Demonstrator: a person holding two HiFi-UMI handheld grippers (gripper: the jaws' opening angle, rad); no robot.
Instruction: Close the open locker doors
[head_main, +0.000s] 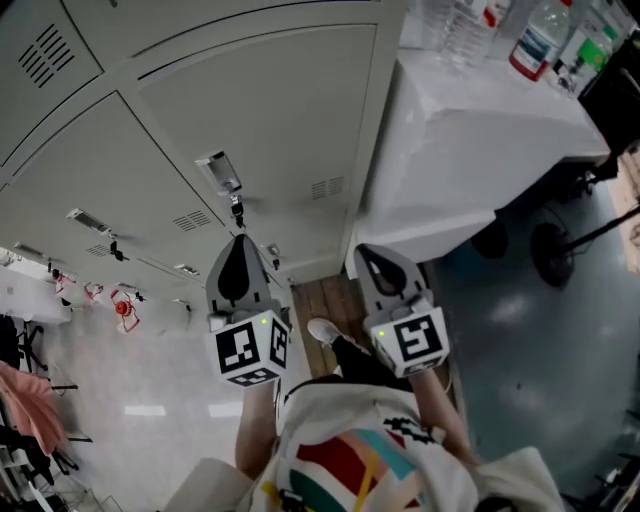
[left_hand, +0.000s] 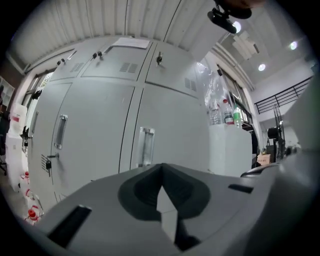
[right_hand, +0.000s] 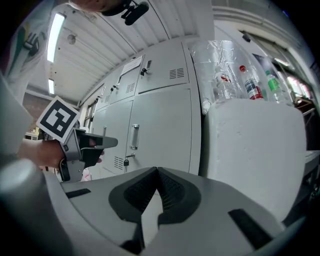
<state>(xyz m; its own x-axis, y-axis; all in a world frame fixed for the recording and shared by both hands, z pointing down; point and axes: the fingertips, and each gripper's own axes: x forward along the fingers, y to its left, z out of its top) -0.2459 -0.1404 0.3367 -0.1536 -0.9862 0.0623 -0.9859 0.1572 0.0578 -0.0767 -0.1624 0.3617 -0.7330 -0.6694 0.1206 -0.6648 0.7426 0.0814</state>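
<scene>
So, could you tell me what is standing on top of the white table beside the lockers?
Several plastic bottles, some in clear wrap, stand on the white table. What lies behind them is covered.

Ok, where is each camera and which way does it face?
Head view: on the person's head, looking steeply down at lockers, left gripper, right gripper, shirt.
Left gripper view: on that gripper, along its shut jaws toward closed lockers.
Right gripper view: likewise, jaws shut; left gripper shows at left.
Shared: lockers, bottles on the white table.
</scene>
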